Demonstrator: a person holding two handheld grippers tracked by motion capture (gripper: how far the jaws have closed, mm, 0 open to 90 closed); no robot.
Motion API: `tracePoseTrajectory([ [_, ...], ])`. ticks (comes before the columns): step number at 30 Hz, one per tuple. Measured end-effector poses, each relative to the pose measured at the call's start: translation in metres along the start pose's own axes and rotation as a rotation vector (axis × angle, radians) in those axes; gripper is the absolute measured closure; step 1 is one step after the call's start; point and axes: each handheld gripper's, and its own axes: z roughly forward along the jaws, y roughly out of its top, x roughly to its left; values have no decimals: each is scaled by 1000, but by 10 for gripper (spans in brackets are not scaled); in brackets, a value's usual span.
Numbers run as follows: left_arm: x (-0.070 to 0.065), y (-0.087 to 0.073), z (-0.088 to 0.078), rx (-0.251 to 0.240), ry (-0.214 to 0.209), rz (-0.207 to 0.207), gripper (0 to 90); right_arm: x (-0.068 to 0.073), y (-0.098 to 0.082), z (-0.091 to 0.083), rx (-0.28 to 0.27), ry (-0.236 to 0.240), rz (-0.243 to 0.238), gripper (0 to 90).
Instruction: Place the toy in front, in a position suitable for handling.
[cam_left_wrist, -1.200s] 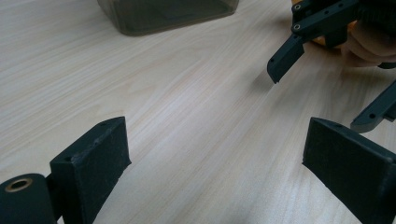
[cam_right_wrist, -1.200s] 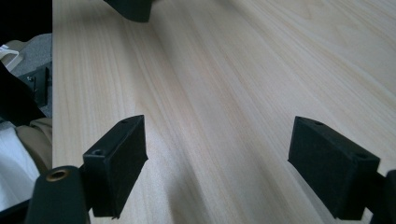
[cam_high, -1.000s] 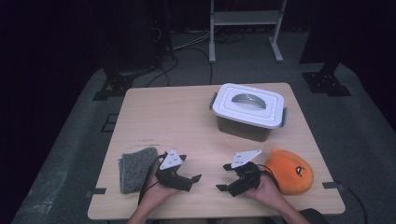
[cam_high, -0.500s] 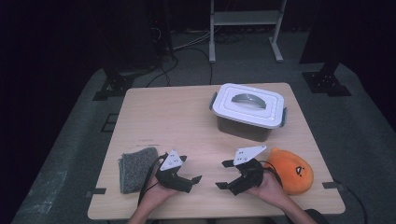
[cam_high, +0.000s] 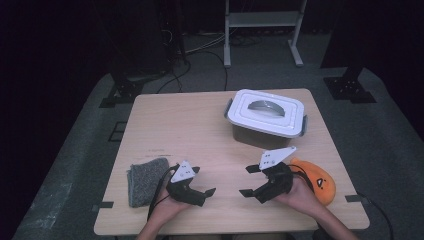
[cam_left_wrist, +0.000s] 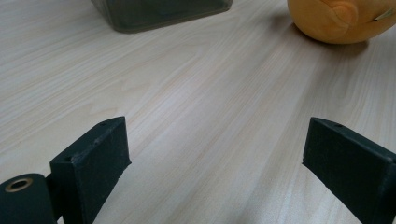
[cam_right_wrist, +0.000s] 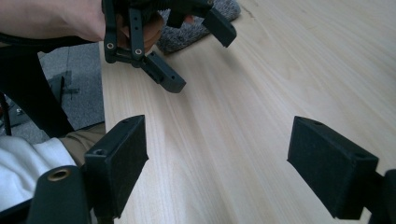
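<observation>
Hovering wide apart and empty over the near counter, the left hand-held gripper sits beside the grey cloth and the right hand-held gripper beside the orange plush toy, so no work looks begun.

On the counter, the lidded container sits far right. Nearer, at the right edge, lies the plush toy; the folded cloth lies near left. Between them (both low over the counter) sit the left tool and right tool.
</observation>
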Motion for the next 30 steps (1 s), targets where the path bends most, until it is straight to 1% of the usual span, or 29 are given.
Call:
tracePoseTrajectory([
  [1, 0, 0, 0, 1, -1, 0, 62, -1, 1, -7, -1, -9, -1, 187],
  [2, 0, 0, 0, 1, -1, 0, 62, -1, 1, -7, -1, -9, -1, 187],
  [3, 0, 0, 1, 0, -2, 1, 62, -2, 1, -12, -3, -13, -2, 187],
  [4, 0, 0, 1, 0, -2, 1, 61, -2, 1, -12, -3, -13, -2, 187],
  [5, -1, 0, 1, 2, -4, 3, 62, -3, 1, -18, -5, -18, 2, 187],
  [6, -1, 0, 1, 2, -4, 3, 62, -3, 1, -18, -5, -18, 2, 187],
  [9, -2, 0, 2, 6, -7, 6, 62, -7, -3, -27, -12, -29, 7, 186],
  [10, -2, 0, 2, 6, -7, 6, 62, -7, -3, -27, -12, -29, 7, 186],
  [11, -1, 0, 2, 10, -10, 11, 61, -9, -5, -32, -15, -33, 17, 187],
  [12, -1, 0, 2, 10, -10, 11, 61, -9, -5, -32, -15, -33, 17, 187],
  [15, -2, 0, 2, 11, -12, 12, 62, -11, -8, -40, -19, -47, 22, 187],
  [17, -2, 0, 2, 12, -13, 11, 62, -14, -11, -47, -25, -69, 28, 187],
  [22, -2, 0, 2, 10, -13, 11, 61, -17, -15, -56, -34, -88, 32, 187],
  [23, -1, -1, 2, 10, -13, 9, 62, -19, -18, -60, -39, -98, 41, 186],
  [24, -1, -1, 2, 10, -13, 9, 62, -19, -18, -60, -39, -98, 41, 186],
  [25, -1, -1, 2, 13, -12, 10, 62, -21, -22, -65, -40, -108, 42, 187],
  [28, -1, -1, 2, 11, -12, 9, 62, -23, -25, -69, -44, -116, 49, 187],
  [29, -1, -1, 2, 12, -13, 9, 62, -24, -29, -74, -47, -128, 56, 186],
  [30, -1, -1, 2, 13, -13, 8, 62, -24, -29, -74, -47, -128, 56, 186],
])
